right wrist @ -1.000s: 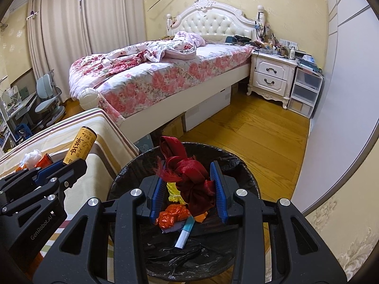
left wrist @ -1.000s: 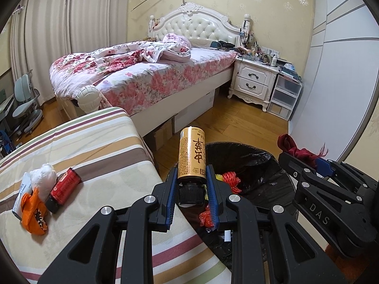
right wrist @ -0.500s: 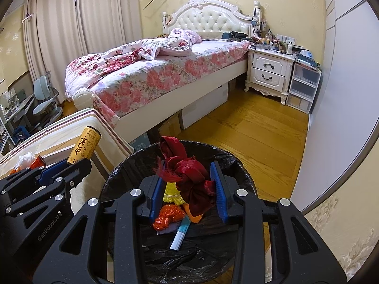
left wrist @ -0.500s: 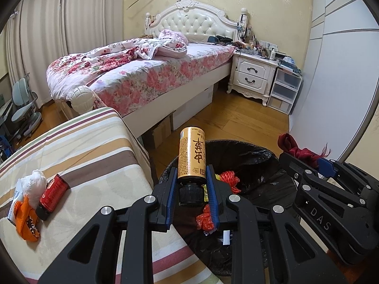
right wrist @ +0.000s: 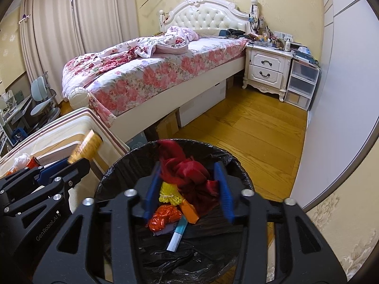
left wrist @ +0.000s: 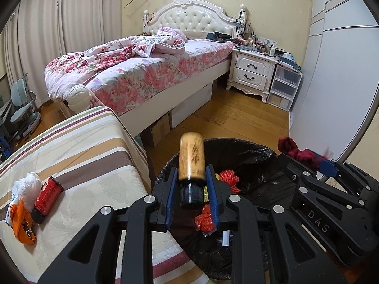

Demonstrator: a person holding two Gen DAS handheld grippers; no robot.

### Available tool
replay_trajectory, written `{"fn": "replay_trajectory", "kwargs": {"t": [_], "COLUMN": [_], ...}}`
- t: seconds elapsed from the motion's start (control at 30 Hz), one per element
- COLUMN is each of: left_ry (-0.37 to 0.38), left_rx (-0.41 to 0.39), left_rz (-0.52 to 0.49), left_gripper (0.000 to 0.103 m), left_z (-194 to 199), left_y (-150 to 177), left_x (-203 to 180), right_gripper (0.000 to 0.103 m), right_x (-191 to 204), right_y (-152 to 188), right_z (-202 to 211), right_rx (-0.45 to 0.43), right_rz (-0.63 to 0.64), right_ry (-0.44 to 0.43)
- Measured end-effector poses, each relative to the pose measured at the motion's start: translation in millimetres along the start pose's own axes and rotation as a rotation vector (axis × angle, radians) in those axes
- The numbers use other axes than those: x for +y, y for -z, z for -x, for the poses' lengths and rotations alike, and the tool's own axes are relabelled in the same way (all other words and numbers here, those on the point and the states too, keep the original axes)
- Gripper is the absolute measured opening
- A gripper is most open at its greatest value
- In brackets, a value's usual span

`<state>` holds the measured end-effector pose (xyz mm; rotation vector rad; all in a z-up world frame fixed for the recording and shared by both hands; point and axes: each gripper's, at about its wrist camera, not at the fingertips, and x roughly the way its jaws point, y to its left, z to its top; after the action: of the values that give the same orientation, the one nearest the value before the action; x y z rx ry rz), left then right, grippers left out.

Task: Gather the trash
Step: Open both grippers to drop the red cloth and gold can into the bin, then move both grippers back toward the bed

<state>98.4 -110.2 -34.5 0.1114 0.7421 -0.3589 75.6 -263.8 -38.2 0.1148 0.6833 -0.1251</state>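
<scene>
Bottle (left wrist: 191, 158) motion-blurred in both views, label characters unreadable; its cap end sits between the left gripper (left wrist: 190, 190) pads, contact unclear. Red cloth (right wrist: 189, 170) smeared at its top edge; right gripper (right wrist: 187, 185) pads blurred, looks like they're apart from it. Bin (right wrist: 113, 177) near rim hidden behind the gripper bodies, bottom cut by the frame edge. Nightstand (left wrist: 251, 71) clutter too small to identify.

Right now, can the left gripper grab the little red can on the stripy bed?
Probably not yet. The left hand-held gripper is already full, shut on the gold bottle over the bin. The red can lies uncovered off to its left, so the way looks free once the bottle is dropped.
</scene>
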Motion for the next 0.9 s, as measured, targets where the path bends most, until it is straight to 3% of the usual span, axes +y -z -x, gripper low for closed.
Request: {"fn": "replay_trajectory", "kwargs": {"t": [0.07,0.13,0.27,0.6,0.9], "left_ry": [-0.007,-0.012,-0.026,-0.076,-0.144], "left_rx": [0.000,-0.005,-0.015,-0.044,-0.045], "left_rz": [0.003,0.005,0.011,0.036,0.094], "left_gripper": [0.042,0.044,0.057,0.067,0.067], "left_z": [-0.4,0.0,2.4,26.9,55.6], "left_y": [-0.1,0.2,0.2,5.7,21.8], "left_x": [0.8,1.5,5.5,26.3,66.1], "right_gripper": [0.047,0.048,0.052,0.059,0.060], "right_x": [-0.1,-2.3,-5.7,3.8,41.6], "right_y": [-0.6,0.1,2.0,2.2,6.7], "right_z": [-1.9,-2.5,-1.7,5.5,10.5], "right_rx": [-0.001,0.000,0.002,0.003,0.018], "right_rz": [-0.003,-0.010,-0.020,-0.016,0.018], "right_ry": [0.008,0.014,0.024,0.018,-0.047]}}
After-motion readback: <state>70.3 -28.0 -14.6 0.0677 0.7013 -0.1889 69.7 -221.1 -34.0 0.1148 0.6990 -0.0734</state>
